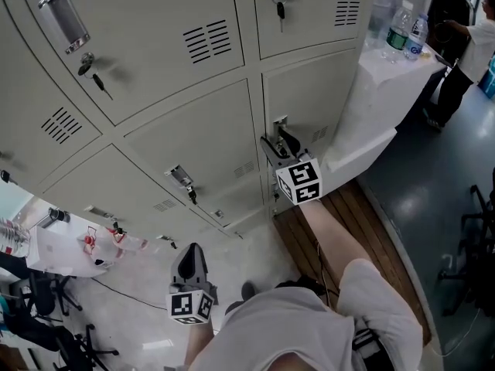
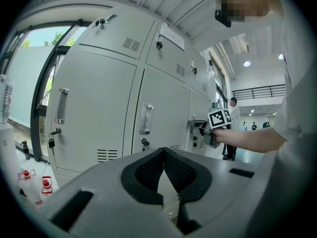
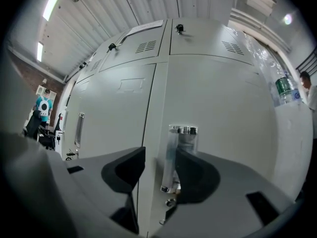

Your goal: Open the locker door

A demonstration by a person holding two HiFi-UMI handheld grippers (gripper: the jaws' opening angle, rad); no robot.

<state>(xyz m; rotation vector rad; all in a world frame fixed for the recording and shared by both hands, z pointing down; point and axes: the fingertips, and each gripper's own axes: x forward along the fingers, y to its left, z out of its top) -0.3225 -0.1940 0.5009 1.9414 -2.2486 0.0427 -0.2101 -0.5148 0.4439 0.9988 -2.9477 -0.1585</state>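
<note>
While my right gripper (image 3: 159, 157) stands with jaws apart around the chrome handle (image 3: 182, 132) of the shut locker door (image 3: 223, 98) and my left gripper (image 2: 163, 151) hangs low, closed on nothing, I judge I'm at the grasp: clamp, then pull outward.

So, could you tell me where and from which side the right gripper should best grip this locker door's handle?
Probably the middle of the handle, approached straight at the locker door. It is a slim vertical bar standing off the panel, so the right gripper, its open jaws either side of it, can pinch it sideways.
</note>
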